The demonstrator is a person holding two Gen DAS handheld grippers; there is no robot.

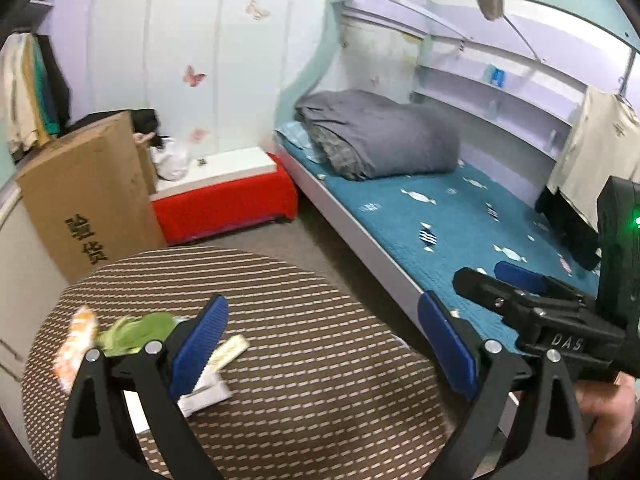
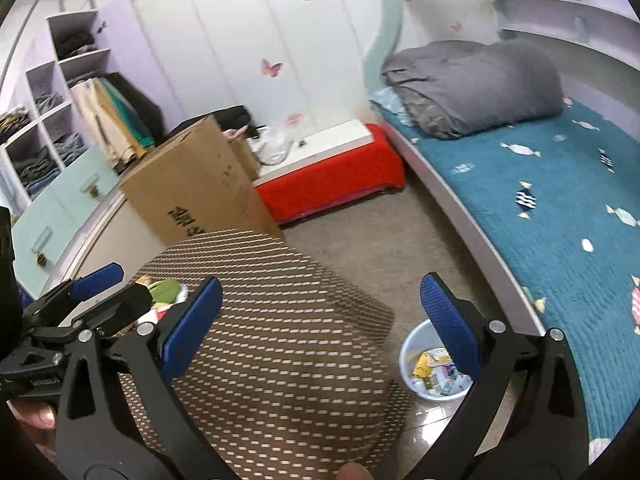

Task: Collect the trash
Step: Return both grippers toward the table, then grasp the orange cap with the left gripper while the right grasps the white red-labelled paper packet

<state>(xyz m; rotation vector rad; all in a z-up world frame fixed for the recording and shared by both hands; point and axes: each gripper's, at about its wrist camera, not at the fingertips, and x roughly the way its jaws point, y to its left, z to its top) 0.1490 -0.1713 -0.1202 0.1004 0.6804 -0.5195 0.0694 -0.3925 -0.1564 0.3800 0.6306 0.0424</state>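
Note:
A round table (image 1: 320, 272) under a brown striped cloth carries the trash: an orange-and-white wrapper (image 1: 78, 340), a crumpled green wrapper (image 1: 136, 332), a pale yellow wrapper (image 1: 234, 348) and a white packet (image 1: 206, 396). My left gripper (image 1: 320, 316) hovers open over the table, its left finger just above the yellow wrapper, with nothing held. My right gripper (image 2: 322, 292) is open and empty over the table's right side; it also shows as the right gripper (image 1: 482, 276) beside the bed. A light blue bin (image 2: 405, 346) holding several wrappers stands on the floor right of the table. The left gripper (image 2: 118, 290) partly hides the green wrapper (image 2: 166, 290).
A tall cardboard box (image 1: 88, 196) stands behind the table. A red bench (image 1: 224, 204) with a white top sits against the wall. The bed (image 1: 440, 220) with a teal cover and a grey duvet (image 1: 384, 136) runs along the right. Open shelves (image 2: 44, 120) hold clothes at left.

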